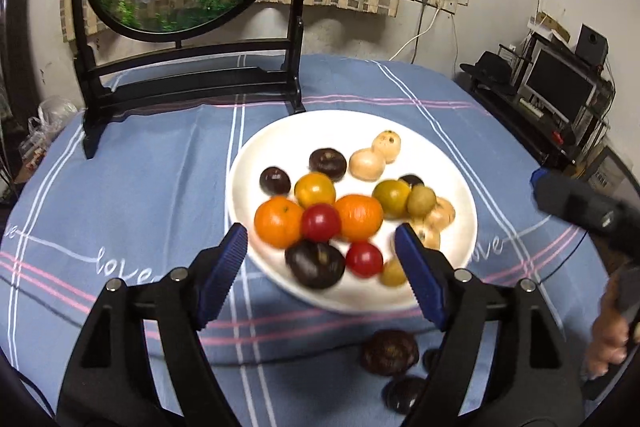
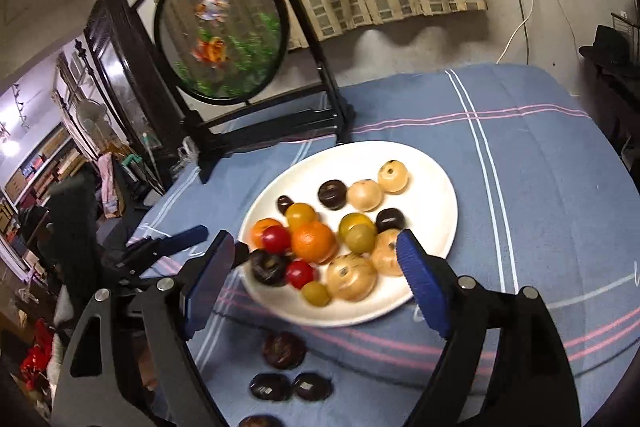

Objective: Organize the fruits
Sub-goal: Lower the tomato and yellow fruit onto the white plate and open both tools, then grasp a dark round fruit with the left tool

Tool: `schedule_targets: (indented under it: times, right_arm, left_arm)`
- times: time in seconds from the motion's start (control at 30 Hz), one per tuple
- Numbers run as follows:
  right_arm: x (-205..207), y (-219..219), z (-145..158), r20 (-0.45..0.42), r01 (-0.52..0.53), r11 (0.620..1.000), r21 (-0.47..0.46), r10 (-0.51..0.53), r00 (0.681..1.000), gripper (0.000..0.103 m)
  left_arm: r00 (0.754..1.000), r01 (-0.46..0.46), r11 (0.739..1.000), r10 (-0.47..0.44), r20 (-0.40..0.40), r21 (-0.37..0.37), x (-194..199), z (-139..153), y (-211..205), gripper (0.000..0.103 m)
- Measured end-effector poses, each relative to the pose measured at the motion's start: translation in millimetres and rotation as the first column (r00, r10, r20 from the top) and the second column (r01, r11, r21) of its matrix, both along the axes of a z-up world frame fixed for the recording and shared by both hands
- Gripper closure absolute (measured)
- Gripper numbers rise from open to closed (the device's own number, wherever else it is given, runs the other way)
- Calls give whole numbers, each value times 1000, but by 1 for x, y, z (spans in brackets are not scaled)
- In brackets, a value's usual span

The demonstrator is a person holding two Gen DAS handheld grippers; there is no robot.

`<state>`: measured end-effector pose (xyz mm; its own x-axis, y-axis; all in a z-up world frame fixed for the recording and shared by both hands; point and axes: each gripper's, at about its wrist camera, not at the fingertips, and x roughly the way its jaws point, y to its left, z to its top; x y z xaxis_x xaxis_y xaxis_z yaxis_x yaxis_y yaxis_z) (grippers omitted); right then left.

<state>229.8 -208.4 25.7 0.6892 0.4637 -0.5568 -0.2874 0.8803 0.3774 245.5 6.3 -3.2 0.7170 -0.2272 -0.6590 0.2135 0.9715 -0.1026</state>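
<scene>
Both hand-held grippers, left and right, gape empty over the round white ceramic plate of mixed fruit. Four dark flat round fruits lie on the blue striped cloth near the plate.

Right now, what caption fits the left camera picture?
Open left gripper hovers over a white plate of mixed fruit on a blue tablecloth.

Left gripper: black plastic scissor-style arms, triangular cut-outs, round silver pivot screws, blue ribbed pads on jaws. Right gripper: same build, black arms, silver screws, blue serrated pads. Right hand: bare skin, pinkish, blurred at frame edge.
</scene>
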Motion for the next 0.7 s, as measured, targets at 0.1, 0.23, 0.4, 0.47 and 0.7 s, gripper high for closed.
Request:
schedule_targets:
  times: [0.1,0.23,0.4,0.47,0.7]
  right_arm:
    - [-19,2,-1,4,-16,1000,3,16,1000,20]
    - [-48,3,-19,7,-9,999,-34,9,1000,20]
    - [-75,13,-41,-13,-25,995,-92,23,1000,20]
    - [-80,15,-42,-7,-21,993,-118,20,1000,20]
    - [-87,8,-42,1,17,993,-120,-17,1000,10]
  left_arm:
    - [999,-25,999,24,26,35,-26,-5,0,25]
    - [994,-71,993,63,88,92,-60,-5,-5,23]
    - [988,-102,989,88,125,110,-96,-12,-11,12]
    - [988,-105,989,92,122,104,-103,-15,-12,11]
    - [990,-109,988,97,106,112,-103,-20,-15,6]
